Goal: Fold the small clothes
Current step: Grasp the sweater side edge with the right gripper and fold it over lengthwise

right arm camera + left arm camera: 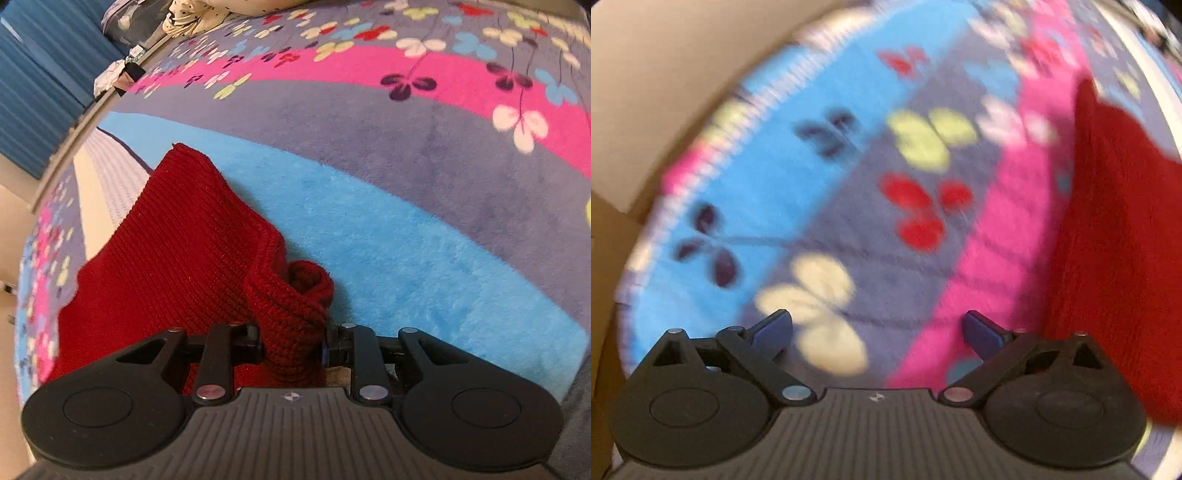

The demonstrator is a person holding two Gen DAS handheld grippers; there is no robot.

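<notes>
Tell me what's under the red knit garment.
The red knit garment lies on a fleece blanket with butterfly print; blue and purple bands show around it. The right gripper pinches one bunched end. Whatever lies directly beneath is covered.

Both grippers share one build. The left gripper (877, 332) has a matte black body with a ribbed, finely grooved centre plate bearing a small pale emblem, flanked by two round black housings with shallow circular recesses. Black linkage arms with triangular cut-outs pivot on silver screw heads, and its fingertips (774, 328) are dark blue pads. The right gripper (293, 345) shows the same ribbed plate, emblem, round housings, silver pivots and black linkage bars
</notes>
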